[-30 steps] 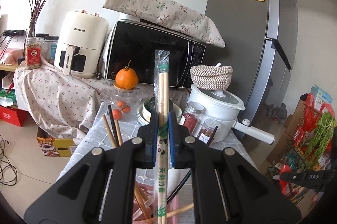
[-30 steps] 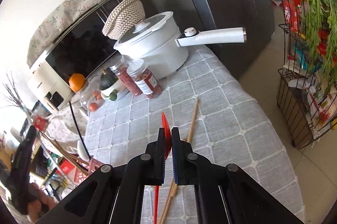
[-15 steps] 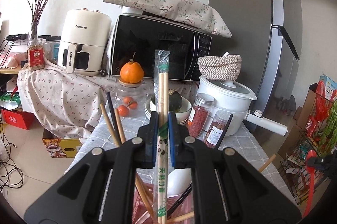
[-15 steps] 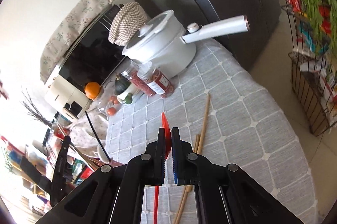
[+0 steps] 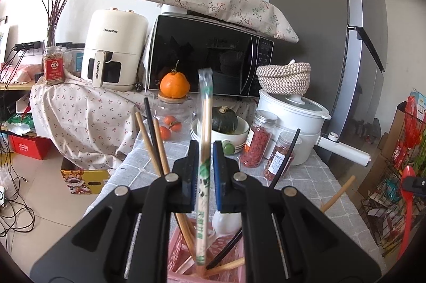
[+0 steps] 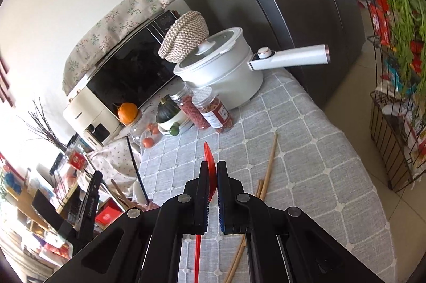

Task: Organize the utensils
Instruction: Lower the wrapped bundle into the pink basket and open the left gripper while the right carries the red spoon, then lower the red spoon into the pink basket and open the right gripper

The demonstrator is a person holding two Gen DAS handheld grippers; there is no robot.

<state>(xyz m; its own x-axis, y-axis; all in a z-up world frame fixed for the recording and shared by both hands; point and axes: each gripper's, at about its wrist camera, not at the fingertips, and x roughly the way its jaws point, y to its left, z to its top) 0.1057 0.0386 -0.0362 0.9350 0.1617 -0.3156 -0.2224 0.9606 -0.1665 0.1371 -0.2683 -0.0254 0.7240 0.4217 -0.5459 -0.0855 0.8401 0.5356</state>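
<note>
Right over the pink holder [image 5: 186,264] at the near edge of the surface [image 6: 306,150], the left gripper [image 5: 205,163] has its fingers clenched on a wrapped pair of chopsticks [image 5: 204,150]. The pair stands almost upright, long axis running straight up and down, and its bottom tip already sits down among the wooden and black sticks poking out of the holder. So for that hand the target is directly below the fingers, basically nothing left but to let it drop in, I'd guess.

Over on the right, the right gripper [image 6: 211,176] is pinched tight on a red spoon [image 6: 209,158]. Its handle hangs down past the fingers and the tip points up and away toward the jars. That hand is tilted down over the grey checked cloth, and the holder lies well off to its left and nearer, so it's the farther hand by a good bit. Loose wooden chopsticks [image 6: 269,166] lie on the cloth just right of the spoon, long axis pointing toward the far white pot [image 6: 226,70], not yet picked up.
</note>
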